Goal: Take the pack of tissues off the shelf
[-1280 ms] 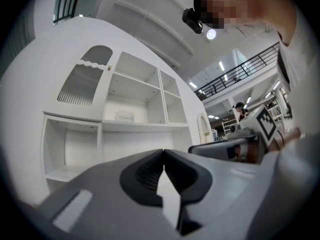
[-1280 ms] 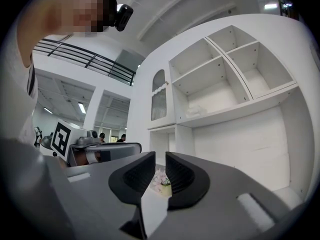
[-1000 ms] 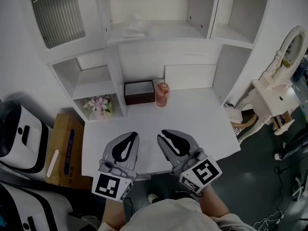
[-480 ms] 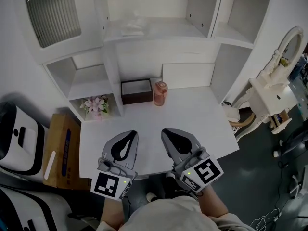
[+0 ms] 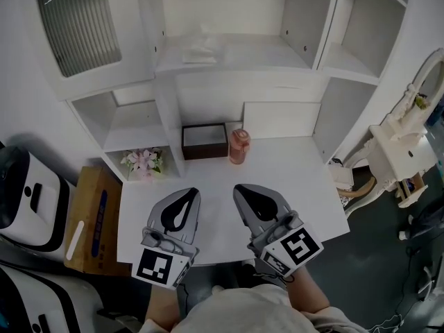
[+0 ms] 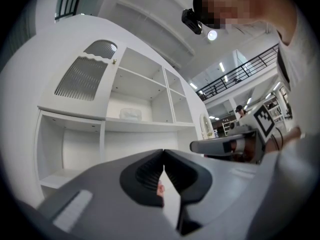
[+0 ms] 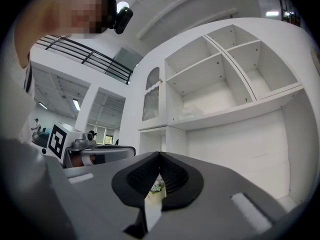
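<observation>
While the left gripper's (image 5: 192,194) and right gripper's (image 5: 240,189) fingers meet empty, the tissues (image 5: 200,47) lie far beyond.

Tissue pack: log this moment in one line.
tissue pack: on shelf, untouched | left gripper: shut, empty | right gripper: shut, empty

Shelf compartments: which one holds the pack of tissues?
The wide upper middle compartment: the pack of tissues lies on its floor. The lowest left one holds flowers.

The pack of tissues (image 5: 200,49), pale and crinkled, lies flat on the white shelf (image 5: 257,50), left in its middle compartment.
</observation>
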A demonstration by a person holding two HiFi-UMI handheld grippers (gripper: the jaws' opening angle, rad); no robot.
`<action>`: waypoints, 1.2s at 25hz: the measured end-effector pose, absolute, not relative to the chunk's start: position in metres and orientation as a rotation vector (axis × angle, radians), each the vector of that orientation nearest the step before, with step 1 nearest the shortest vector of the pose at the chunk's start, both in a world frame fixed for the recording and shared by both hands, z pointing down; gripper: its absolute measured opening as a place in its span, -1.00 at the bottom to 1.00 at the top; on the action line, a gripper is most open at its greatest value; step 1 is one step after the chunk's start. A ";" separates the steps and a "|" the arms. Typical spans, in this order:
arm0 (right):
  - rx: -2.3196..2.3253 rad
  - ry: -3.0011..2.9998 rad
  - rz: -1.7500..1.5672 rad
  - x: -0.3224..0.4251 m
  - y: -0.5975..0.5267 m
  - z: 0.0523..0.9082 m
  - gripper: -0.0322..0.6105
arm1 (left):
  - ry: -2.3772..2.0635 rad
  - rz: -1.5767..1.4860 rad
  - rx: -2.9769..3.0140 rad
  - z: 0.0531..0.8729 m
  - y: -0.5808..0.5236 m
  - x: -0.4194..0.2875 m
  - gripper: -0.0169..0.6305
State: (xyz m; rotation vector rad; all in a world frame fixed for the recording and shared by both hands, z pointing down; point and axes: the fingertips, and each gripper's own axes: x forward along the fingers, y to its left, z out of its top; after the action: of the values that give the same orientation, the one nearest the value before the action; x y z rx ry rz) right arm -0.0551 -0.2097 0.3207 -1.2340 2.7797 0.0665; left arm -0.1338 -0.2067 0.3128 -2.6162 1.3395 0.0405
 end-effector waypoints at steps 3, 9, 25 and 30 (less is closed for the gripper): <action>-1.220 2.785 0.083 -0.054 -0.222 0.316 -0.90 | 1.358 0.047 -2.599 0.310 -0.217 -0.134 -0.94; -1.196 2.805 0.119 -0.051 -0.246 0.307 -0.90 | 1.403 0.056 -2.572 0.307 -0.236 -0.133 -0.94; -1.081 2.848 0.165 -0.059 -0.294 0.285 -0.89 | 1.560 0.028 -2.496 0.304 -0.260 -0.149 -0.94; -1.071 2.850 0.190 -0.057 -0.311 0.273 -0.84 | 1.597 0.011 -2.483 0.306 -0.263 -0.152 -0.94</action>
State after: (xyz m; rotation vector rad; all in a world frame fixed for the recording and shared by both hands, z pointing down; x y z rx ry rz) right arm -0.0570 -0.3107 0.2728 -1.0714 2.8502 0.1902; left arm -0.1520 -0.2634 0.3059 -2.4827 1.5973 0.0111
